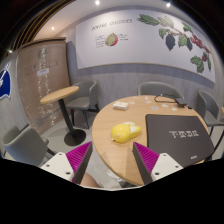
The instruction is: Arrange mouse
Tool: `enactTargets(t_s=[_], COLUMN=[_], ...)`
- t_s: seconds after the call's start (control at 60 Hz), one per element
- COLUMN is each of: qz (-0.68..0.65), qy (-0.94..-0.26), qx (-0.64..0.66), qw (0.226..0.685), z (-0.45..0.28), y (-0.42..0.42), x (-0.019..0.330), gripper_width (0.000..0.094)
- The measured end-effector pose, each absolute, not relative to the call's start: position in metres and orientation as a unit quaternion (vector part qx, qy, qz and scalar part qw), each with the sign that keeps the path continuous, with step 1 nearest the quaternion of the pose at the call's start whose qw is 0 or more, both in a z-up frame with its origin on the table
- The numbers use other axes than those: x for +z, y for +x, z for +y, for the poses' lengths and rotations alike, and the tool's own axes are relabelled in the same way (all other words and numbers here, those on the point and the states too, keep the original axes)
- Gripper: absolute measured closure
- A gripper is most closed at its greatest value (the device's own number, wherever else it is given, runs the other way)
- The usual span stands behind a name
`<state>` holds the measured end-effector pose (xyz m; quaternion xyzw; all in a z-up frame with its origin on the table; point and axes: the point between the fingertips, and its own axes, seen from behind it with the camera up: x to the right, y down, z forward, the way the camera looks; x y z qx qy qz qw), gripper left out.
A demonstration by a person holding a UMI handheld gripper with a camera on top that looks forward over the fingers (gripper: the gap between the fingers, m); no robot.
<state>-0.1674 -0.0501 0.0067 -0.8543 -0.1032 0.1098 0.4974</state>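
A yellow mouse point(123, 131) lies on a round wooden table point(125, 115), just left of a dark mouse mat point(182, 134) with white lettering. My gripper point(112, 162) is open and empty, hovering at the table's near edge with the mouse just ahead of the fingers and slightly right of centre. The pink pads point(78, 158) show on both fingers. Nothing is between them.
A small white object point(120, 104) lies at the far side of the table. A smaller round side table point(60, 95) stands to the left with grey chairs point(88, 97) around. A chair seat point(24, 146) is near left. A wall with fruit pictures is behind.
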Motion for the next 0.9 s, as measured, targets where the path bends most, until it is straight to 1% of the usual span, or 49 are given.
enactTargets(t_s=[0.017,0.033,0.083,0.1,0.15,0.2,0.217,0.25,0.383,0.417,0.45,0.467,0.533,0.617,0.667,0.717,0.783,0.833,0.883,0.9], qz=[-0.103,-0.102,-0.105,-0.103,-0.098,-0.100,-0.102,-0.102,-0.090,-0.087,-0.079,-0.071,-0.081,-0.103,-0.109,-0.116,-0.116,-0.104,-0.084,-0.075], qy=[-0.857,-0.859,-0.863,-0.866,-0.874,-0.871,-0.873,-0.873,-0.881,-0.883,-0.888,-0.888,-0.889,-0.891,-0.883,-0.864,-0.834,-0.816,-0.808,-0.808], qx=[0.109,0.109,0.112,0.112,0.109,0.091,0.088,0.078,0.068,0.062,0.050,0.043,0.037,0.087,0.110,0.107,0.100,0.088,0.063,0.052], qw=[0.494,0.491,0.481,0.477,0.463,0.473,0.469,0.471,0.459,0.457,0.450,0.452,0.449,0.434,0.443,0.478,0.531,0.562,0.579,0.582], z=[-0.057,-0.041,-0.025,-0.031,-0.021,-0.005,0.002,0.012,0.044,0.051,0.055,0.056,0.057,0.045,0.035,0.033,0.029,0.023,0.022,0.022], y=[-0.164,-0.168,-0.176,-0.175,-0.177,-0.174,-0.171,-0.171,-0.174,-0.172,-0.167,-0.164,-0.167,-0.185,-0.190,-0.177,-0.151,-0.116,-0.071,-0.057], x=[0.007,0.001,-0.006,-0.004,-0.014,-0.012,-0.016,-0.015,-0.016,-0.016,-0.021,-0.019,-0.020,-0.015,0.005,0.038,0.092,0.126,0.149,0.149], gripper_width=[0.0099,0.0099,0.0102,0.0103,0.0110,0.0120,0.0124,0.0135,0.0169,0.0231,0.0345,0.0416,0.0459,0.0534,0.0551,0.0555,0.0555,0.0556,0.0557,0.0558])
